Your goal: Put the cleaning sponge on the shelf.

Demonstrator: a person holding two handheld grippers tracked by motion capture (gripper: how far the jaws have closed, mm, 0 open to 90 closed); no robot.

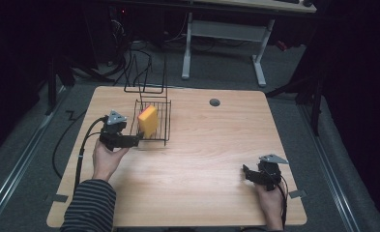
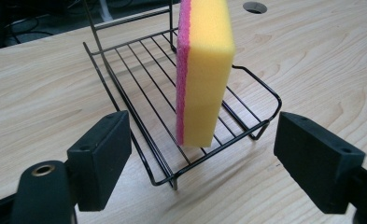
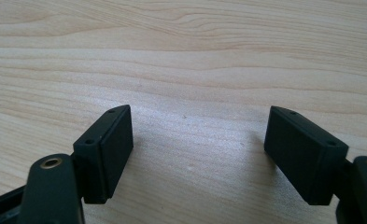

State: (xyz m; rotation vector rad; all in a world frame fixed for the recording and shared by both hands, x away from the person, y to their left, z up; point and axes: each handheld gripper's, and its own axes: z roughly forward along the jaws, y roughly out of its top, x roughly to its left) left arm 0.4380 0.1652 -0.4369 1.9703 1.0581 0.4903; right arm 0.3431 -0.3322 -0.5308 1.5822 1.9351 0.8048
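A yellow sponge (image 1: 148, 121) with a pink scouring side stands on edge in a black wire rack (image 1: 162, 136) at the table's left middle. In the left gripper view the sponge (image 2: 204, 70) rises upright from the rack's floor (image 2: 139, 70), a little beyond my jaws. My left gripper (image 1: 138, 139) sits at the rack's near-left corner, open, with nothing between its pads (image 2: 102, 156). My right gripper (image 1: 246, 172) rests low over bare wood near the front right edge, open and empty, its pads (image 3: 107, 149) wide apart.
The wooden table (image 1: 202, 159) has a round cable hole (image 1: 214, 102) at the back right. The rack's tall wire back (image 1: 146, 77) rises at the far edge. A white desk frame (image 1: 224, 43) and cables lie on the floor beyond.
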